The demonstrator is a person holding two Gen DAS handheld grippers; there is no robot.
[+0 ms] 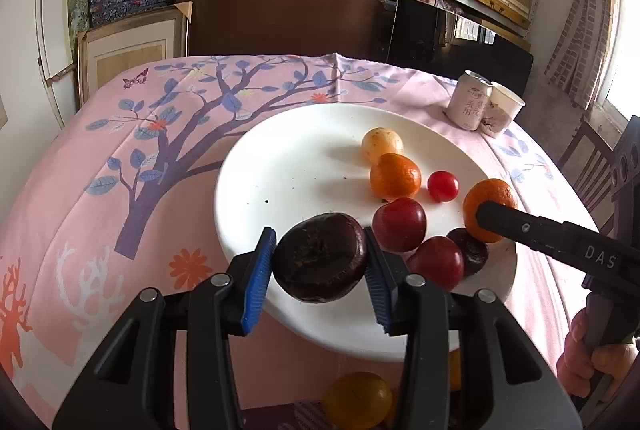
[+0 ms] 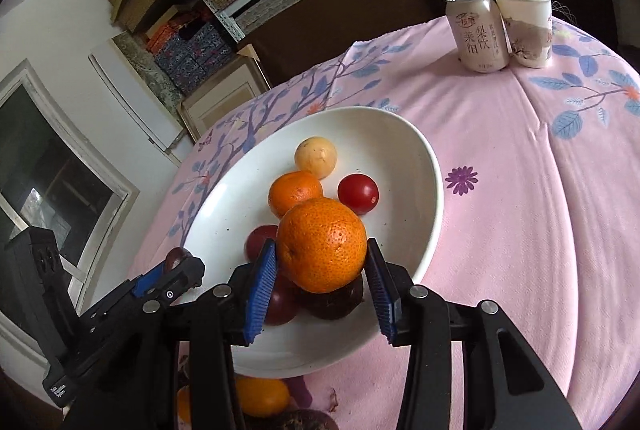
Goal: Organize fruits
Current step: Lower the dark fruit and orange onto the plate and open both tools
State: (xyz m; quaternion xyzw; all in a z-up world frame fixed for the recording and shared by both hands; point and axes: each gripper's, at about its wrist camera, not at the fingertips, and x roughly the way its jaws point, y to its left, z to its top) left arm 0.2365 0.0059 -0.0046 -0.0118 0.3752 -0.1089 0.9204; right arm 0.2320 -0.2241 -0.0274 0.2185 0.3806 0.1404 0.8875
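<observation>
A white plate on the pink cloth holds a pale yellow fruit, an orange, a small red tomato, two dark red fruits and a dark purple one. My left gripper is shut on a dark brown-purple fruit above the plate's near rim. My right gripper is shut on a big orange, held over the plate above the dark fruits; in the left wrist view it reaches in from the right with that orange.
A drink can and a paper cup stand at the table's far right. More fruit, a yellow one and an orange one, lies on the cloth below the grippers. Shelves of boxes and a dark chair back stand behind the table.
</observation>
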